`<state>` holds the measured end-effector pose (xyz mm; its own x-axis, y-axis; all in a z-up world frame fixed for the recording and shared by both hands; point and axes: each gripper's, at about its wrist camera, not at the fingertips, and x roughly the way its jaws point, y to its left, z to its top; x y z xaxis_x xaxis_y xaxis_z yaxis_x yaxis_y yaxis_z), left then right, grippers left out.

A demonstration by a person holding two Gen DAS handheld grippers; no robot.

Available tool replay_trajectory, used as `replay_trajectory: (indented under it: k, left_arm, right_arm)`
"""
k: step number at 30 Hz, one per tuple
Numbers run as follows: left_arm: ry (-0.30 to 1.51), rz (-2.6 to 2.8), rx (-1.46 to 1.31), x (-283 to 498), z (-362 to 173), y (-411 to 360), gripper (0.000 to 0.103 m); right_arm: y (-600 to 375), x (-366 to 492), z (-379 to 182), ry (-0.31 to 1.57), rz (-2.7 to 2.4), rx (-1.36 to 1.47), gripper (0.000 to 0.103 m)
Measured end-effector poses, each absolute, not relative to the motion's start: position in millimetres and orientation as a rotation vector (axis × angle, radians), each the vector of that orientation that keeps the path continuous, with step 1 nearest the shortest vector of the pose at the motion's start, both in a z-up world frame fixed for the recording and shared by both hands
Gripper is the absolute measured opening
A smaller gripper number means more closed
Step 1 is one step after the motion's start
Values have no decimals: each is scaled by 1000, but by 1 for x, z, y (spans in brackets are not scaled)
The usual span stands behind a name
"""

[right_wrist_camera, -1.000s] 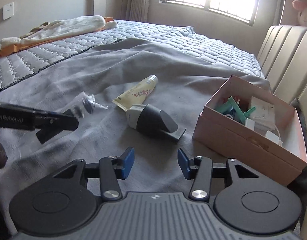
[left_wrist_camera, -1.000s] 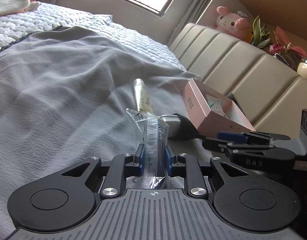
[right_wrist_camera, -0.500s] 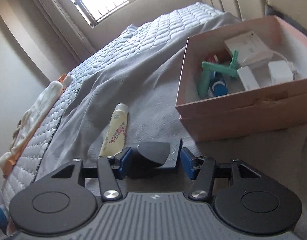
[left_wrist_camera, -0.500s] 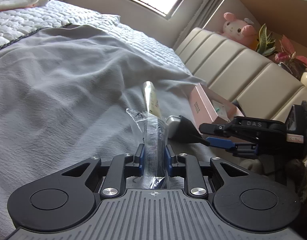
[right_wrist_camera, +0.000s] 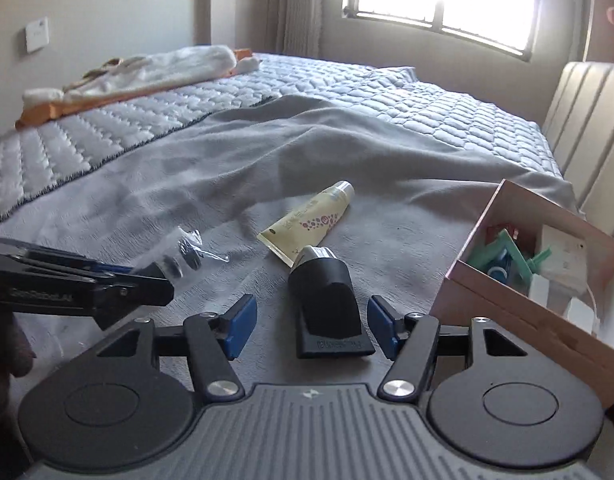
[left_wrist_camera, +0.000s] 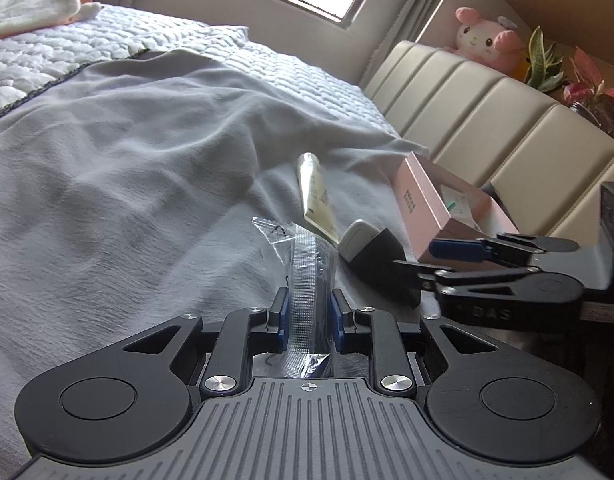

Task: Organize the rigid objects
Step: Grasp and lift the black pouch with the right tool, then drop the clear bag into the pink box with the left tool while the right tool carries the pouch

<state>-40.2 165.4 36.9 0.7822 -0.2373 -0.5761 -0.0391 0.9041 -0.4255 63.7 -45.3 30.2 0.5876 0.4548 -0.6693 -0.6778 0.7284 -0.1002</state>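
My left gripper (left_wrist_camera: 307,312) is shut on a clear plastic bag (left_wrist_camera: 307,264) with small dark parts inside, held just above the grey blanket. In the right wrist view that left gripper (right_wrist_camera: 147,280) and the bag (right_wrist_camera: 183,254) show at the left. A black and silver device (right_wrist_camera: 327,300) lies on the blanket between the blue pads of my right gripper (right_wrist_camera: 311,326). Its jaws are opening and the pads stand clear of the device. A cream tube (right_wrist_camera: 311,220) lies just beyond. The open pink box (right_wrist_camera: 507,312) with several small items sits at the right.
A beige padded headboard (left_wrist_camera: 487,120) runs behind the pink box (left_wrist_camera: 419,204), with a pink plush toy (left_wrist_camera: 483,40) and plants above it. Folded white and orange cloth (right_wrist_camera: 147,72) lies on the quilt at the far left. The grey blanket (right_wrist_camera: 347,152) spreads wrinkled ahead.
The right gripper swung from facing the box back toward the bed, and its jaws widened around the black device. The left gripper kept still with the bag.
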Motion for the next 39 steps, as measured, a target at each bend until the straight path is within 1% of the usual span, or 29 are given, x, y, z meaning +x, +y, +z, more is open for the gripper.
replay_trajectory:
  k: [3,11,12,13,14,20,30,32,36,39]
  left_arm:
    - [662,-112,-444,-42,37,170,23]
    - [664,-122,-455,-41,35,169,23]
    - [665,-125,-454,-41,35,168,23]
    - [666,-126,-452,-41,35,168,23]
    - [668,-126,-451,-40,35,167,23]
    - [673,-147,-440,-38,39,157,23]
    - [684,-199,-370,-43,50,125,24]
    - [690,-172,-333,-44,51,121,24]
    - [707,-143,-321,-46,51,124,24]
    - [709,-137,-311,-47,52,122,24]
  right_arm:
    - [-30,82,20,677,639,-406,62]
    - [-16,107,0,767,675,-362,61]
    - [-15,107,-2,779,682,-373,57]
    - [-14,105,-3,778,680,-393,49]
    - [-12,99,-2,764,677,-424,48]
    - [-17,58,10,695,646,-530,47]
    - [-53,20,44,659,628,-551,47]
    - [-59,19,44,669,615,-549,47]
    - [-66,28,34,753,565,-505,47]
    - [-71,25,31,760,548,-482,47]
